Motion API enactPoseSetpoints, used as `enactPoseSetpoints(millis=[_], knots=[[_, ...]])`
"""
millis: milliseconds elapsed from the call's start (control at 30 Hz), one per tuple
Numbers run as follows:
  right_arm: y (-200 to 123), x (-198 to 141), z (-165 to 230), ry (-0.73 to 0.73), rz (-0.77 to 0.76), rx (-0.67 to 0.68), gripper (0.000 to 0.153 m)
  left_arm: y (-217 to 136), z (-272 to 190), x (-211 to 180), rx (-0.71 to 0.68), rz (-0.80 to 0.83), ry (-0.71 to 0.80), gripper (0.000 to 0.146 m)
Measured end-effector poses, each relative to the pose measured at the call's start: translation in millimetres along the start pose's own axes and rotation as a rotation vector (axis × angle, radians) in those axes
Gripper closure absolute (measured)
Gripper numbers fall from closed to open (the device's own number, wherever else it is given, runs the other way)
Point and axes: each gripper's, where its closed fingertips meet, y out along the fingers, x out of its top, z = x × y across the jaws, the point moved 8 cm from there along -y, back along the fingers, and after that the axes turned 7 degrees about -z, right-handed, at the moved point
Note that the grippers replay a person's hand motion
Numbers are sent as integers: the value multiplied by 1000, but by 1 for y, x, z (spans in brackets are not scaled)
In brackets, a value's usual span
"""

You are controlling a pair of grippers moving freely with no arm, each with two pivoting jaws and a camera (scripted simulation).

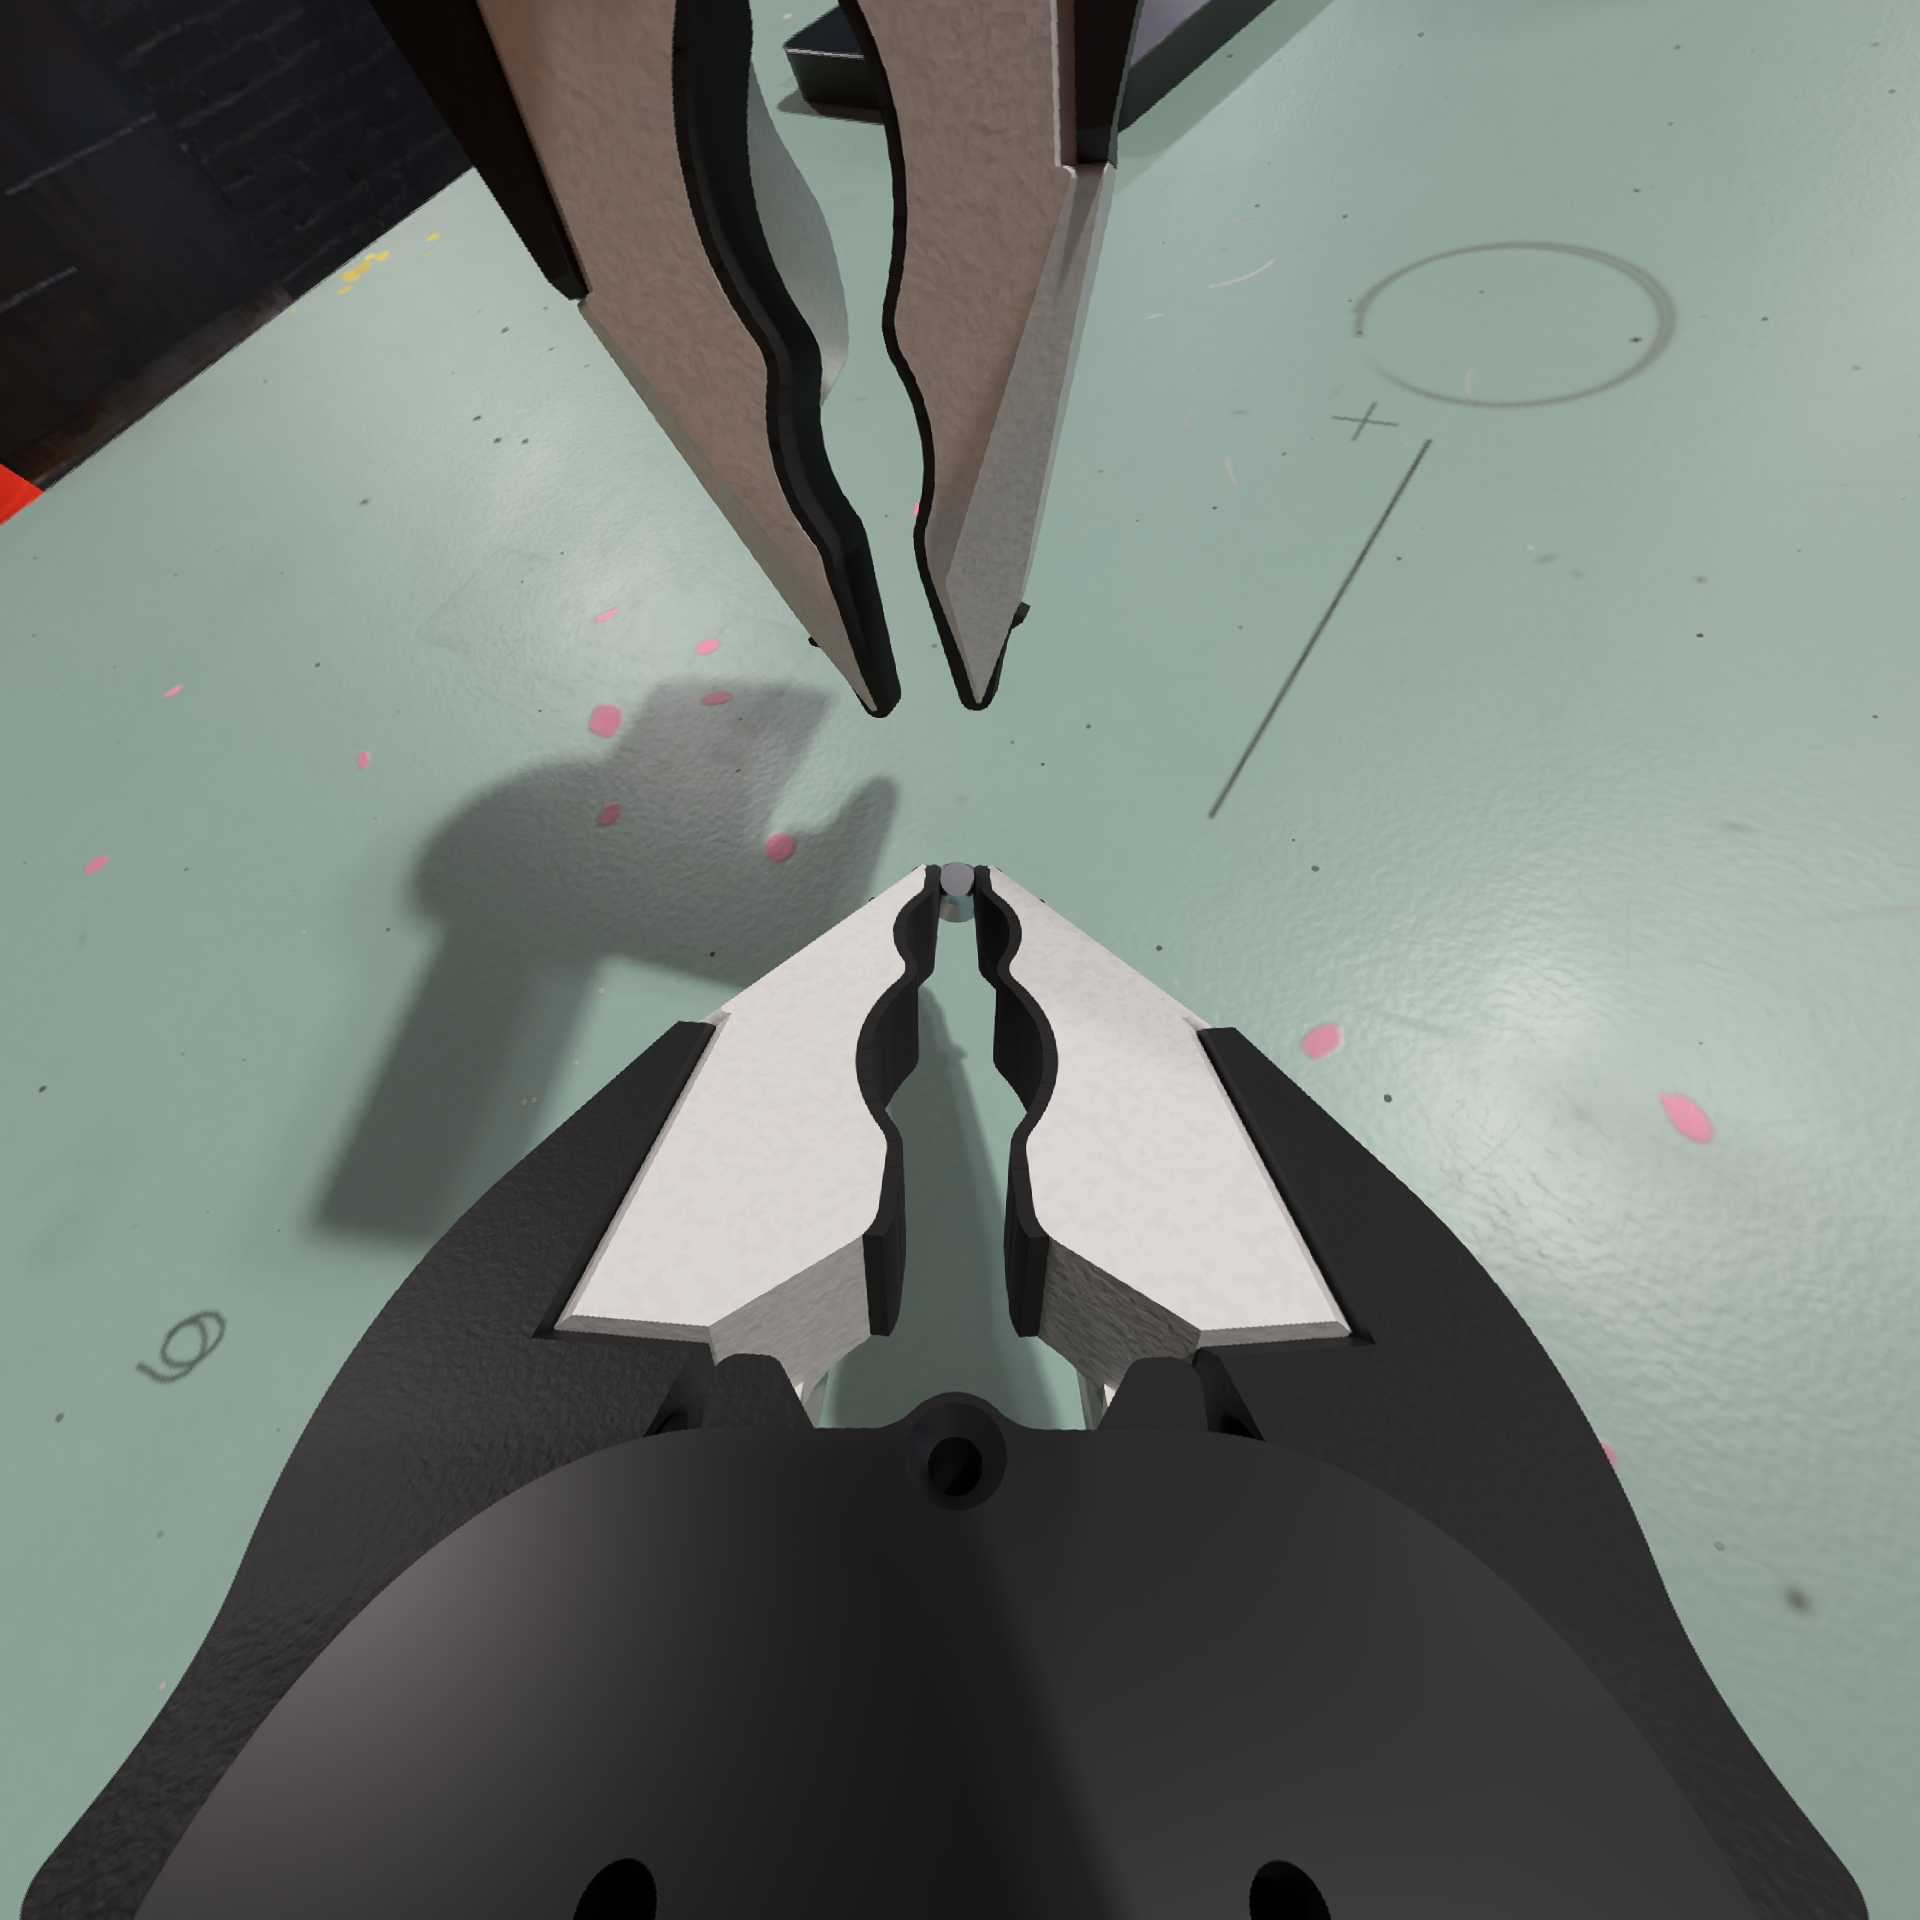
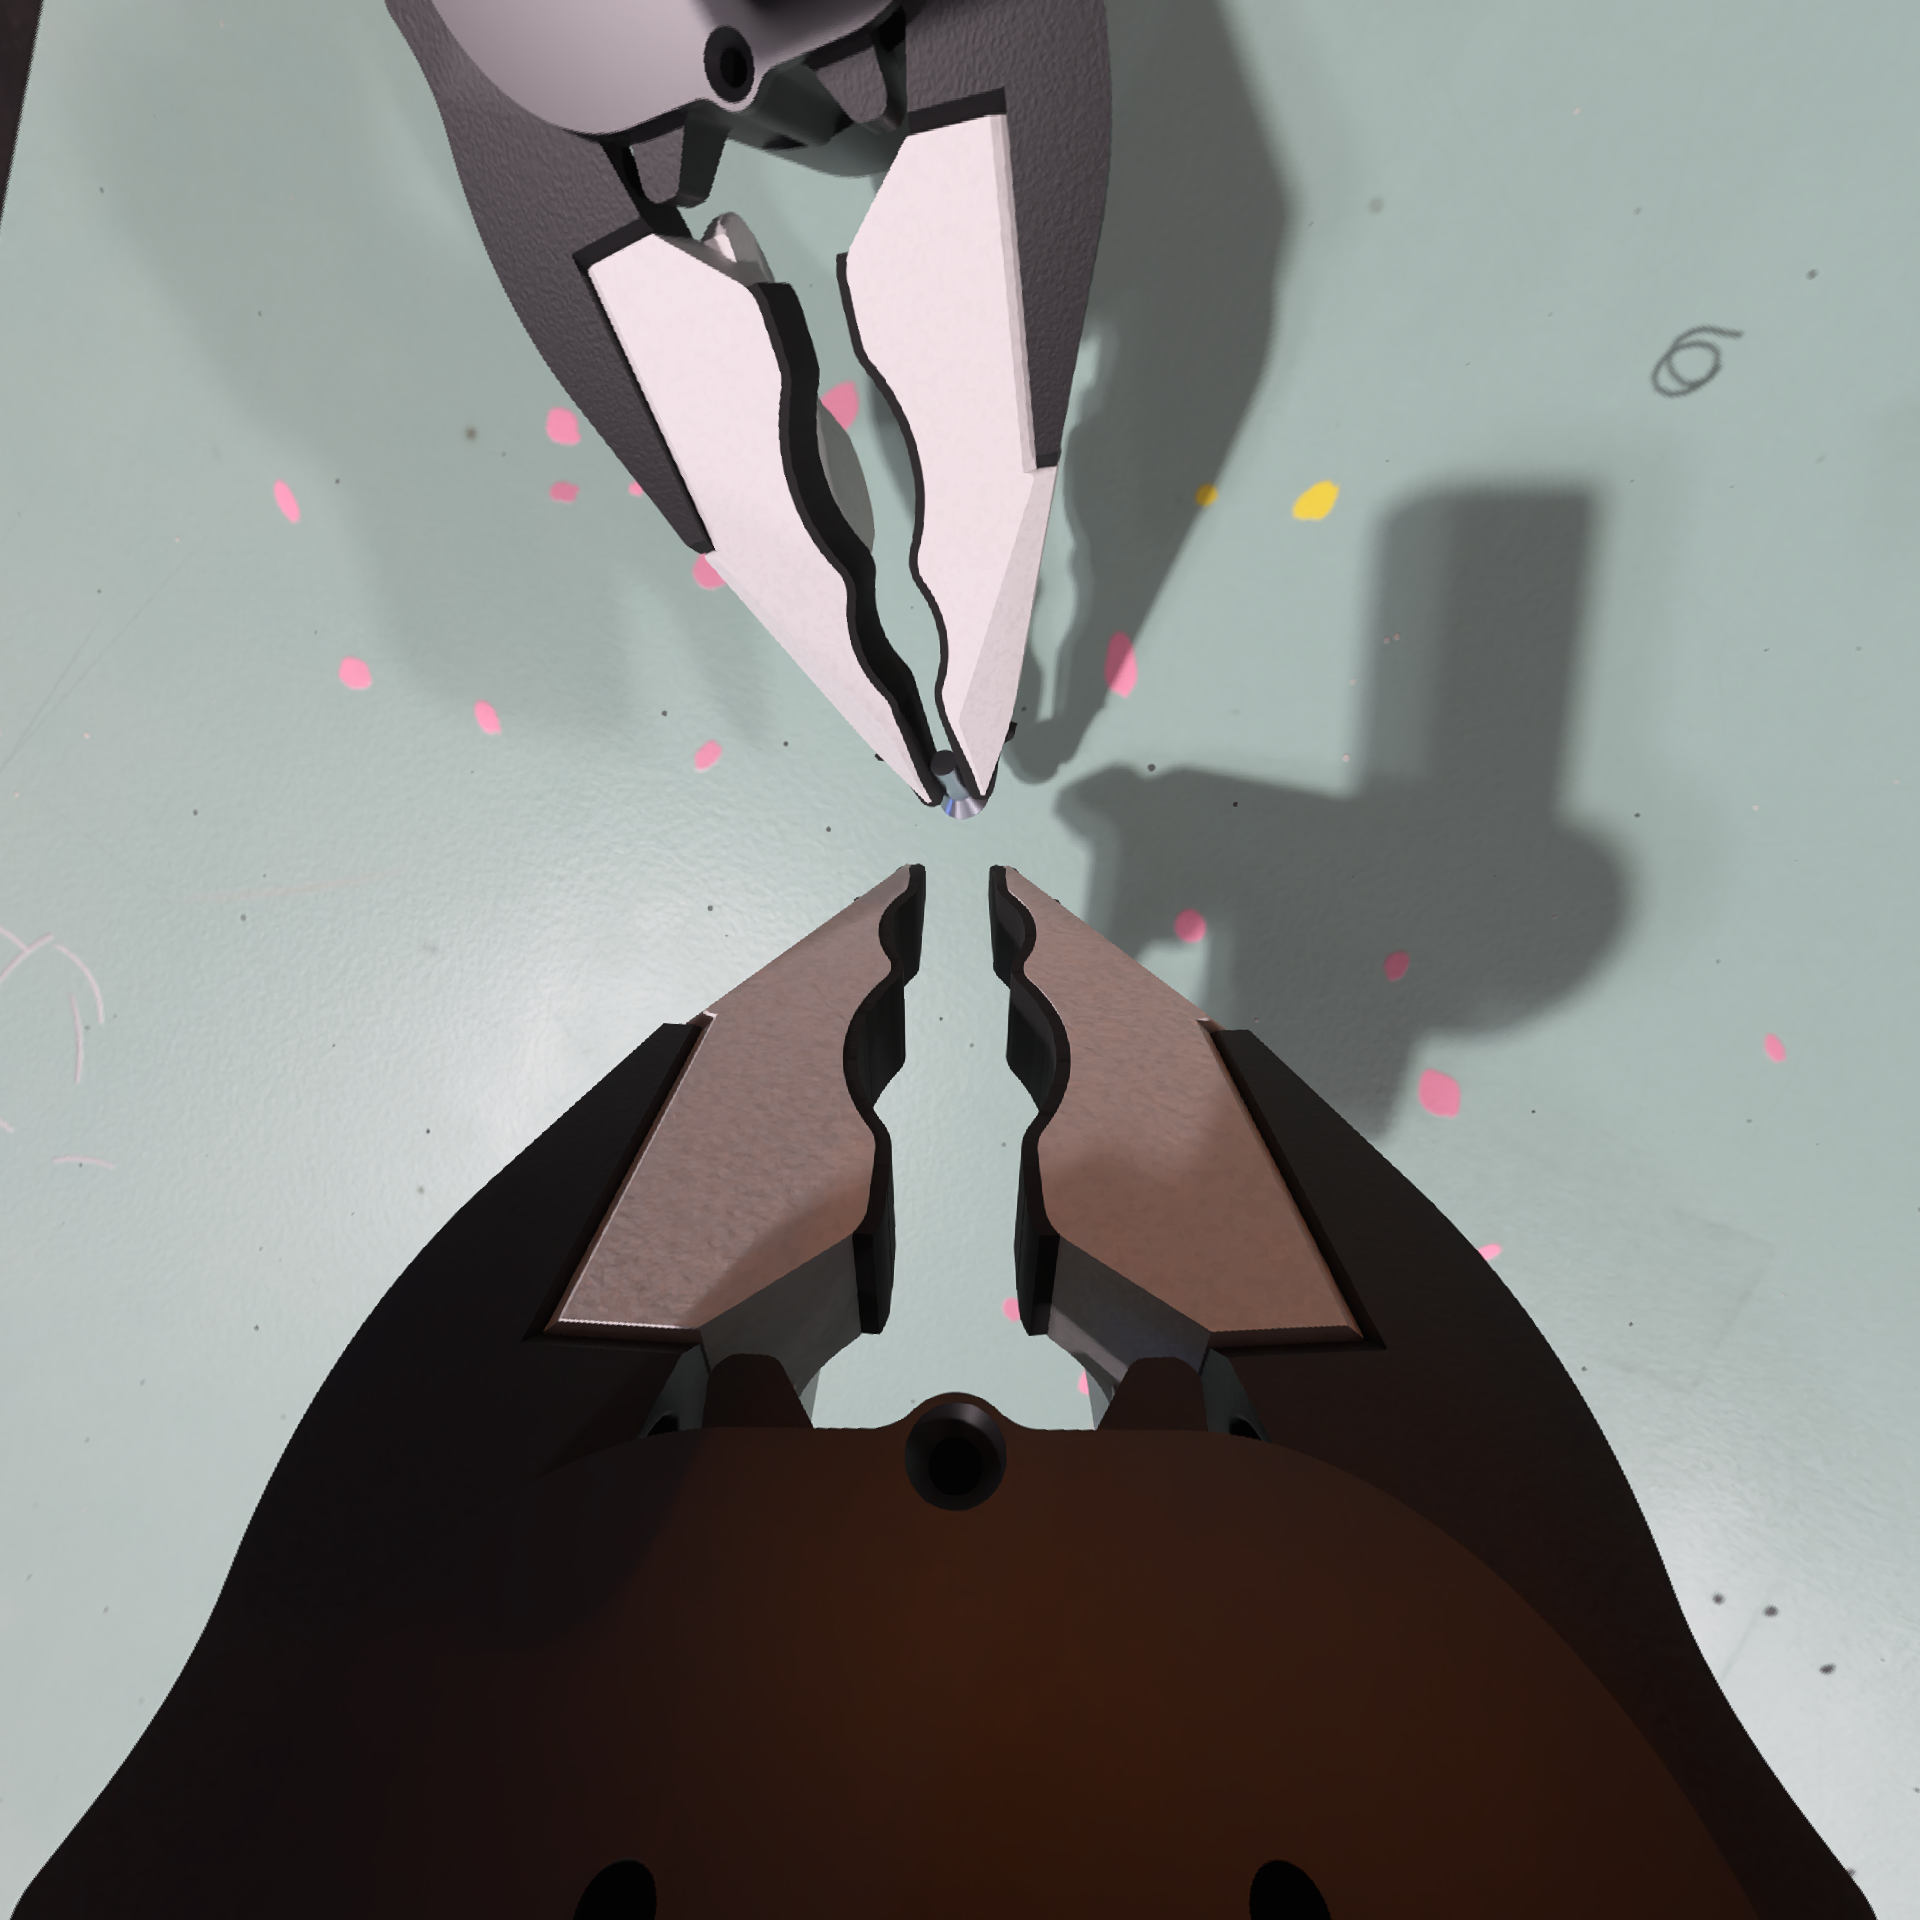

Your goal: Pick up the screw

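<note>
A small grey metal screw point(image 1: 957, 885) is pinched between the tips of my left gripper point(image 1: 957, 873), which has white fingers and is shut on it just above the pale green table point(image 1: 1455, 935). In the right wrist view the screw point(image 2: 956, 802) pokes out from the left gripper's tips point(image 2: 951, 784). My right gripper point(image 2: 956, 873), with brown fingers, faces it tip to tip a short way off. Its jaws stand slightly apart with nothing between them. It also shows in the left wrist view point(image 1: 930, 709).
A dark flat block point(image 1: 831, 73) lies on the table behind the right gripper. The table edge point(image 1: 260, 312) runs diagonally at the upper left, with dark floor beyond. Pink paint specks and pen marks dot the surface.
</note>
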Motion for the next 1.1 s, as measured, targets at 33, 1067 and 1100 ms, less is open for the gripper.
enactPoseSetpoints(millis=[33,1067,1100], knots=[[0,-1,0,2,-13,-8,141,0,0,0,3,-2,3,140],[2,15,20,-31,180,-219,141,-1,-5,5,89,-2,119,140],[3,16,20,-27,196,-222,141,0,-6,5,106,11,150,140]])
